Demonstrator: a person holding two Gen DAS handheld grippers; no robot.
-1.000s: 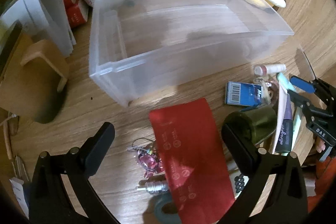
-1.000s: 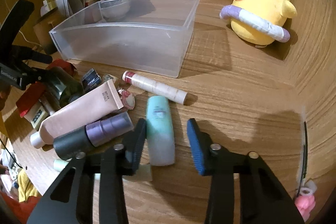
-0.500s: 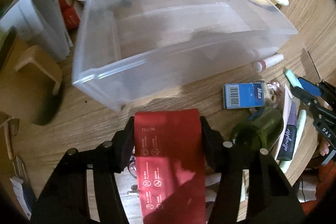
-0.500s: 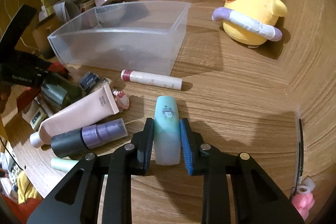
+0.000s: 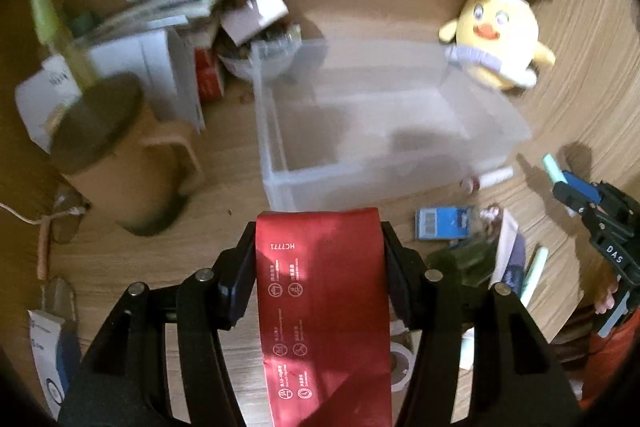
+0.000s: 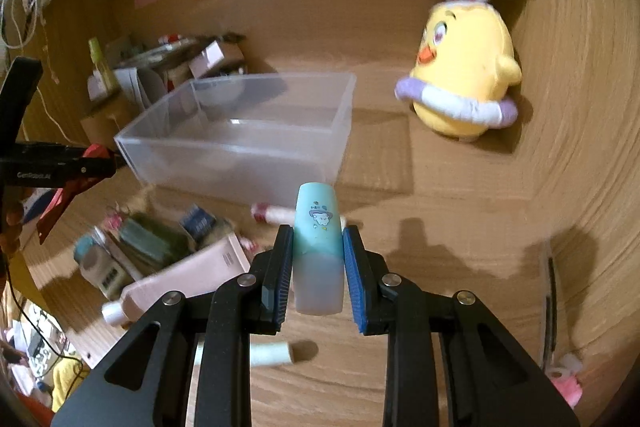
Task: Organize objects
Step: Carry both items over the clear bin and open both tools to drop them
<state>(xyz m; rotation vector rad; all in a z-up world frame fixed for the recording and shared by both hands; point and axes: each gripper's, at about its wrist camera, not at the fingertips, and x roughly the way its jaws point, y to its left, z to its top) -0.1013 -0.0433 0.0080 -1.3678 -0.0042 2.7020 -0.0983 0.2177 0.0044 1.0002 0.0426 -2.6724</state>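
My left gripper [image 5: 318, 247] is shut on a flat red packet [image 5: 324, 291] and holds it above the table, just in front of the clear plastic bin [image 5: 384, 131]. My right gripper [image 6: 316, 259] is shut on a teal tube [image 6: 318, 239] and holds it lifted, in front of the bin [image 6: 240, 131]. The bin looks empty. The right gripper also shows at the right edge of the left wrist view [image 5: 572, 187], and the left gripper with the red packet shows at the left of the right wrist view [image 6: 60, 167].
A yellow plush chick [image 6: 464, 75] sits right of the bin. A pink tube [image 6: 188, 275], a dark green bottle [image 6: 152, 239], a blue box [image 5: 440, 223] and a lip stick [image 6: 276, 215] lie in front. A brown mug [image 5: 116, 163] and papers [image 5: 160, 27] stand left.
Both grippers closed on their objects and lifted them: the left on the red packet, the right on the teal tube. Both views now look more level toward the bin.
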